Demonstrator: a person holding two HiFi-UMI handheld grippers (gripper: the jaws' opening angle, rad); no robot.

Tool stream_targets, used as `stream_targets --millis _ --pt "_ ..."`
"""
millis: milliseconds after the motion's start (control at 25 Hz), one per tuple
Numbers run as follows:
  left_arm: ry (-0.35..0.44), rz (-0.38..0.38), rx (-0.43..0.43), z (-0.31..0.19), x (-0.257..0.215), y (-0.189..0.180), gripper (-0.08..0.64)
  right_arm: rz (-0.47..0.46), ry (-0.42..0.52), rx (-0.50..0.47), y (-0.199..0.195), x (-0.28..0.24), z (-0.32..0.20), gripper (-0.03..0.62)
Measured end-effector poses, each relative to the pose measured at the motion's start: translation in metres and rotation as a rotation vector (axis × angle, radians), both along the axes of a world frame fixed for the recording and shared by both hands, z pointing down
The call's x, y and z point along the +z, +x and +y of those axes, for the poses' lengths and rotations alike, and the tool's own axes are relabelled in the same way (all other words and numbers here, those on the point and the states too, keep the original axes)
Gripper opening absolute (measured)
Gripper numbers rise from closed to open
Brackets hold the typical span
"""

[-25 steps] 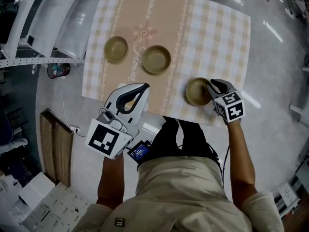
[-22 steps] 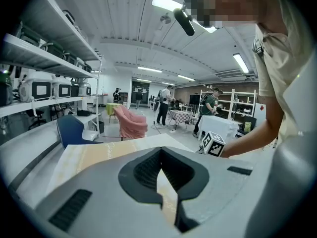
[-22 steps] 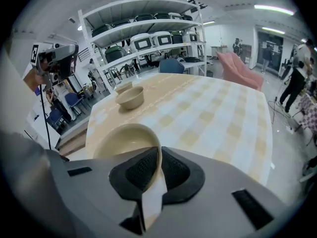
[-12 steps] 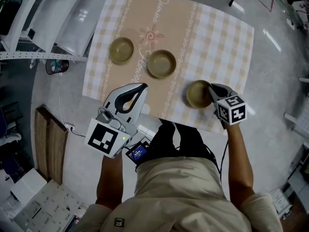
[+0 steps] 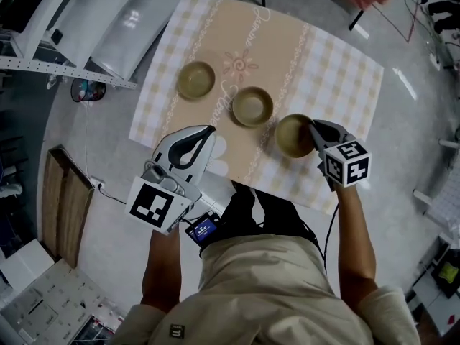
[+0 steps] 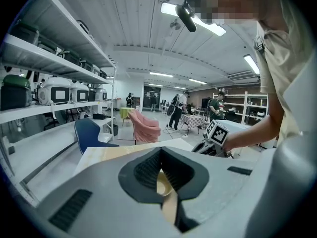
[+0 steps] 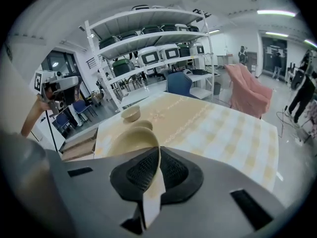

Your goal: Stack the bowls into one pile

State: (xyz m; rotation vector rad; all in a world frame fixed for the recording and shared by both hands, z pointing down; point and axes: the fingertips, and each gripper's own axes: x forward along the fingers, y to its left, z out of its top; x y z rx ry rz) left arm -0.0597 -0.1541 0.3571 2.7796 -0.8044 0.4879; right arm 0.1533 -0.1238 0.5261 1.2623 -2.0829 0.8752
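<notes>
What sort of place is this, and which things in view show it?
Probably a lab or workshop hall: metal shelving loaded with appliances, ceiling strip lights, a cloth-covered table.

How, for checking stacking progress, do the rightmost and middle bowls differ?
The rightmost bowl has its rim pinched by the right gripper, whose jaws just closed; the middle bowl stands untouched. The rightmost bowl is nearer the person, the middle bowl farther. Both are tan and empty.

A table [image 5: 349, 69] under a beige checked cloth [image 5: 287, 45] carries a far-left bowl [image 5: 196, 80] and a second bowl [image 5: 251, 106], nearer and to its right, apart.
</notes>
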Motion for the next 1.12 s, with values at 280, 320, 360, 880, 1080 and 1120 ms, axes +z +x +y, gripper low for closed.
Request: stream_targets --millis 280,320,360,880,1080,1120 --pt "0.007 -0.012 -0.057 -0.006 -0.006 -0.021 0.006 -0.005 0.032 -0.058 -0.020 -0.017 -0.032 0.014" --pt "0.008 -0.012 -0.066 -0.007 -0.007 -0.023 0.006 -0.006 0.035 -0.065 -0.023 -0.019 -0.035 0.014" --pt "0.010 -0.012 -0.075 -0.007 -0.008 -0.026 0.006 -0.006 0.037 -0.073 -0.025 -0.020 -0.038 0.014" --pt "0.010 -0.018 -0.174 -0.010 -0.010 -0.063 0.006 -0.016 0.050 -0.152 -0.065 -0.022 -0.074 0.014" --pt "0.002 -0.019 -0.206 -0.011 -0.004 -0.076 0.006 -0.015 0.042 -0.175 -0.079 -0.014 -0.085 0.015" --pt "-0.001 -0.020 -0.211 -0.010 -0.002 -0.079 0.006 -0.014 0.040 -0.178 -0.081 -0.013 -0.087 0.014"
